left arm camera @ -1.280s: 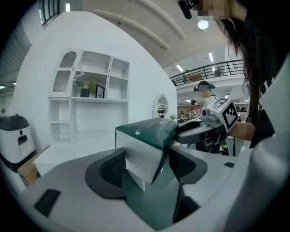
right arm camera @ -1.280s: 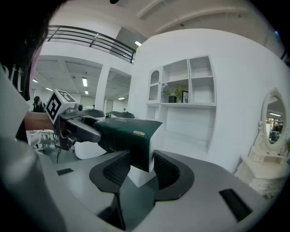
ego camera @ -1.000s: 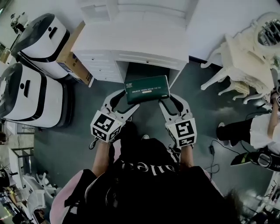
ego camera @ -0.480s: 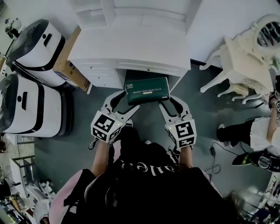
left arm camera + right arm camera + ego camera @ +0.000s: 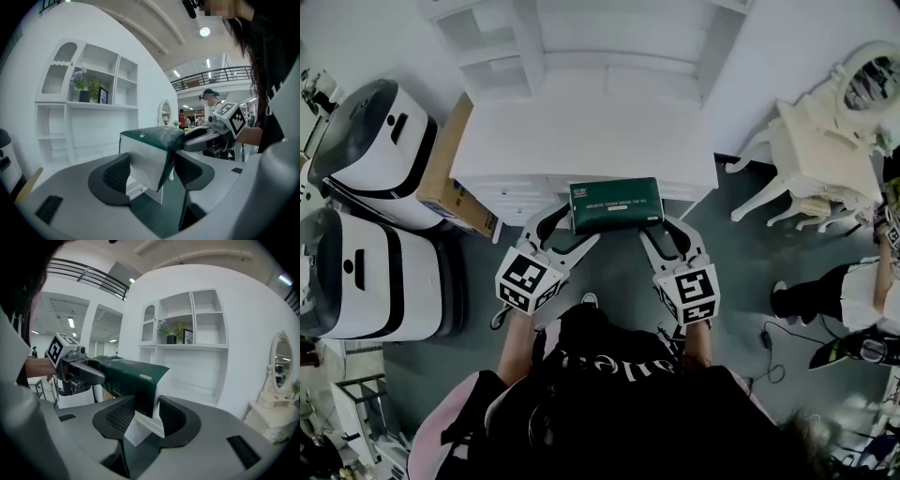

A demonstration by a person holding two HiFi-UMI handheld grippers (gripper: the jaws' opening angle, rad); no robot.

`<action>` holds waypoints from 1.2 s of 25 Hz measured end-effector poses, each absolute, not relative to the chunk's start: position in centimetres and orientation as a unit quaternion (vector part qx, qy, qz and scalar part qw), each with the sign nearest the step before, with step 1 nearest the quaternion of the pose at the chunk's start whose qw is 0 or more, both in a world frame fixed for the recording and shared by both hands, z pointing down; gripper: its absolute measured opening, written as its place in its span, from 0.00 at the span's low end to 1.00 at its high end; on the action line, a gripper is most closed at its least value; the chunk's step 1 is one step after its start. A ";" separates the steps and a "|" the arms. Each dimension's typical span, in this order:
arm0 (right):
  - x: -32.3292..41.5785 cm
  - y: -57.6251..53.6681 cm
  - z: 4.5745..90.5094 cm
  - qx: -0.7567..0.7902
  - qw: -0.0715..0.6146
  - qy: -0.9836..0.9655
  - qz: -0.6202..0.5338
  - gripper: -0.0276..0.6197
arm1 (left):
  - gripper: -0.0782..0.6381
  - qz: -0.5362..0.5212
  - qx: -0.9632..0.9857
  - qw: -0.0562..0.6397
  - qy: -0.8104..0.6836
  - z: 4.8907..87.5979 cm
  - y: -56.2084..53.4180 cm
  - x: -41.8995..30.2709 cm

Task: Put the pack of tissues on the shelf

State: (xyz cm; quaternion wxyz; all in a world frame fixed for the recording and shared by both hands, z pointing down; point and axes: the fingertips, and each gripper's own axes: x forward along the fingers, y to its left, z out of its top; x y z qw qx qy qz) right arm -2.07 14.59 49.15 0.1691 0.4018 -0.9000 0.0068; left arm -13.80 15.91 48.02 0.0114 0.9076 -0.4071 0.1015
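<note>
Pack of tissues, dark green, held level in the air, spanning both grippers. Left gripper clamped on the pack's left end; right gripper clamped on its right end. Sits just at the front edge of white desk, possibly overlapping it; too steep from the head view to tell. Shelf unit stands beyond the desktop, well apart from the pack.

Head view steeply down; gripper views low and level; white shelf common to all

White shelf with plants, perhaps frame
</note>
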 end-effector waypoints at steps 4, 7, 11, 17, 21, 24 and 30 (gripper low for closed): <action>-4.9 12.4 49.0 0.414 0.165 -0.895 0.005 0.33 | 0.54 0.099 0.912 0.003 -0.399 47.8 13.5 -16.6; -6.4 11.4 49.1 0.424 0.163 -0.891 0.006 0.33 | 0.54 0.096 0.917 -0.002 -0.388 47.7 12.2 -18.1; -7.4 10.3 49.3 0.432 0.178 -0.884 0.008 0.33 | 0.54 0.082 0.922 0.003 -0.377 47.6 10.7 -19.2; -6.7 9.0 49.2 0.443 0.184 -0.877 0.009 0.33 | 0.54 0.071 0.927 0.003 -0.368 47.5 9.1 -18.5; -6.4 7.2 49.1 0.442 0.180 -0.879 0.013 0.33 | 0.54 0.071 0.927 -0.002 -0.368 47.0 7.3 -18.1; -6.0 5.2 49.1 0.436 0.178 -0.882 0.014 0.33 | 0.54 0.069 0.926 -0.004 -0.372 46.8 5.4 -17.8; -3.7 -0.7 49.7 0.418 0.181 -0.890 0.020 0.33 | 0.54 0.070 0.919 0.008 -0.387 47.0 -0.3 -15.5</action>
